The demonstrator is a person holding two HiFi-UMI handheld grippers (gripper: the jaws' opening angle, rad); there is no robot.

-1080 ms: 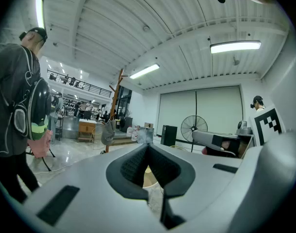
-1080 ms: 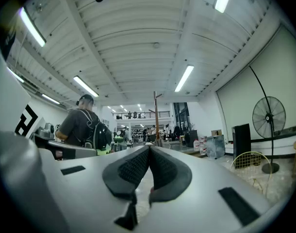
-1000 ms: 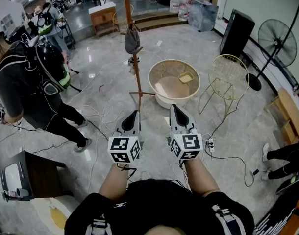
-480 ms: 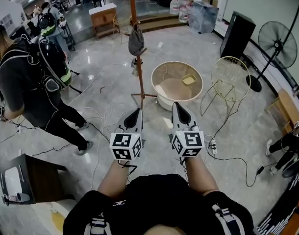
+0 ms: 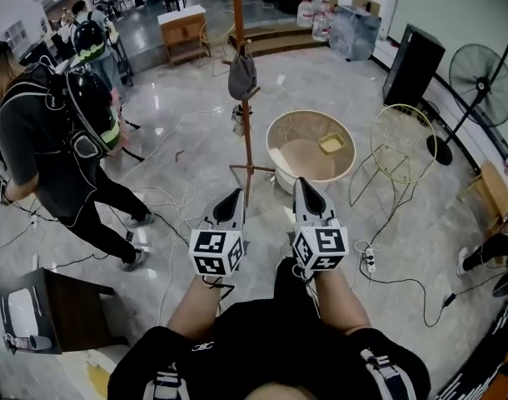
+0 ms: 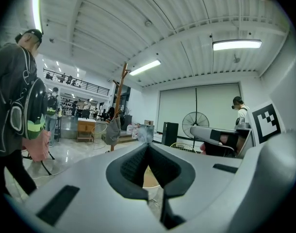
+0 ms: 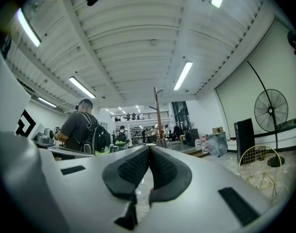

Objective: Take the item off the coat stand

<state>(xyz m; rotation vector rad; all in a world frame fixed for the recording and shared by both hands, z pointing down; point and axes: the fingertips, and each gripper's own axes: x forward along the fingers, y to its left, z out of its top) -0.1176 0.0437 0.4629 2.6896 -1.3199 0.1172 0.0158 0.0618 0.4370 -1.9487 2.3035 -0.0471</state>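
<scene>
A wooden coat stand (image 5: 244, 98) rises from the marble floor ahead of me. A grey bag (image 5: 241, 77) hangs from one of its pegs; it also shows as the grey bag (image 6: 111, 130) in the left gripper view. My left gripper (image 5: 230, 202) and right gripper (image 5: 306, 192) are held side by side in front of my body, well short of the stand. Both are shut with nothing between their jaws. In the right gripper view the stand (image 7: 158, 115) is a thin post far off.
A person with a black backpack (image 5: 46, 140) stands at the left. A round beige tub (image 5: 311, 148) and a wire chair (image 5: 402, 144) sit right of the stand. A fan (image 5: 487, 77), a black speaker (image 5: 412, 61), floor cables (image 5: 404, 282) and a dark side table (image 5: 62, 302) surround me.
The whole view has shifted: the stand and bag sit a little further right and lower in the head view. Both grippers keep their pose and stay shut.
</scene>
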